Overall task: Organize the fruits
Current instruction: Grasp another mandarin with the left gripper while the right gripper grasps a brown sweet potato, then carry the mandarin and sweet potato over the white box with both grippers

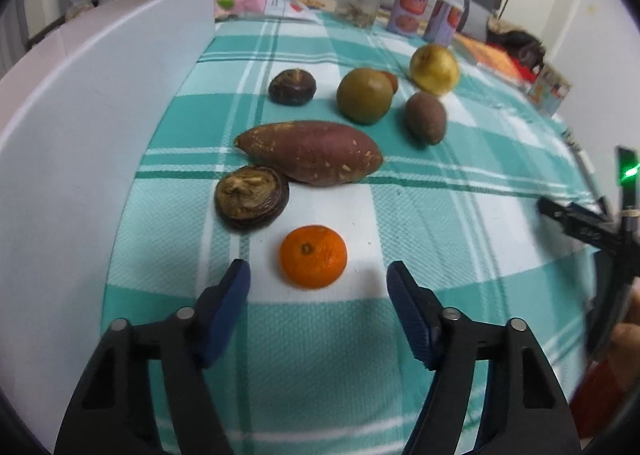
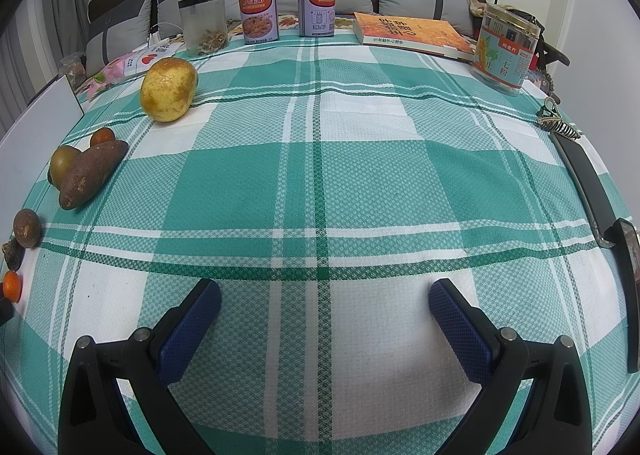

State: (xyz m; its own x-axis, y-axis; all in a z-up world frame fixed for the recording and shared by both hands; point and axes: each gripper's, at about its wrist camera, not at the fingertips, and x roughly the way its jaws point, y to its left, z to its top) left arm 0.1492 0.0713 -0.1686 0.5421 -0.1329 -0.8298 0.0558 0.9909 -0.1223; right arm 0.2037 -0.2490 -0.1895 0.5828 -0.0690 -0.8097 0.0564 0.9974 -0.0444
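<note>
The left gripper [image 1: 318, 275] stands open, empty, just short of the mandarin [image 1: 313, 257], seemingly not touching. The right gripper [image 2: 324, 295] gapes wide over bare tablecloth [image 2: 360, 183].

Two cans [image 2: 258, 11] upright beside clear jar [image 2: 203, 23] at far edge; orange book [image 2: 412, 34] (lying flat) nearby.

The checked tablecloth [image 1: 320, 355] is viewed steeply downward, close up, from each wrist; the tangerine [image 1: 313, 257], at twelve o'clock on the left, is shared at nine o'clock on the right.
</note>
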